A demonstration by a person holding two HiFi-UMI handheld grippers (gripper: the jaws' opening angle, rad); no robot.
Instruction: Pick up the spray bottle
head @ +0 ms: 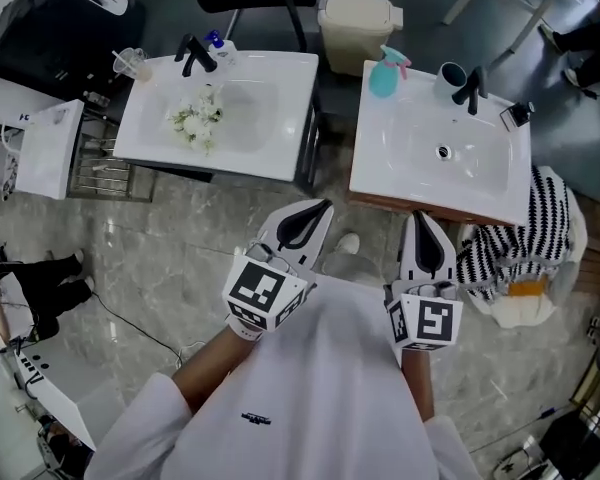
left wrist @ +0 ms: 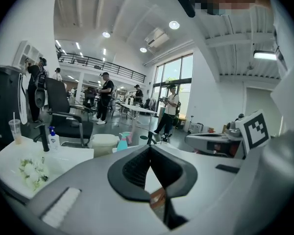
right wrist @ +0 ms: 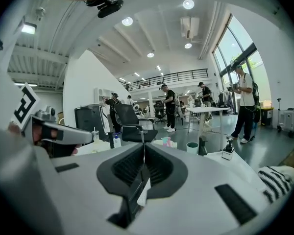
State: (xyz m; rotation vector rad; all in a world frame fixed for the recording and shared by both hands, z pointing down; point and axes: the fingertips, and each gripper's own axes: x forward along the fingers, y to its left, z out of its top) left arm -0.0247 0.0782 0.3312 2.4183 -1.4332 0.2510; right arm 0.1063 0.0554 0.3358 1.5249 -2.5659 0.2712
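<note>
The spray bottle (head: 383, 73) is teal with a pink trigger and stands upright on the back left corner of the right white sink (head: 480, 183). It shows small and far off in the left gripper view (left wrist: 123, 141) and in the right gripper view (right wrist: 167, 142). My left gripper (head: 323, 206) hangs over the floor in front of the gap between the two sinks, jaws shut and empty (left wrist: 150, 148). My right gripper (head: 420, 216) is beside it, just short of the right sink's front edge, also shut with nothing in it (right wrist: 144, 146).
On the right sink stand a teal cup (head: 452, 75) and a black faucet (head: 470, 88). The left sink (head: 280, 118) holds white flowers (head: 196, 120). A beige bin (head: 357, 28) stands behind the sinks. A striped cloth (head: 525, 223) hangs at the right. People stand in the hall beyond.
</note>
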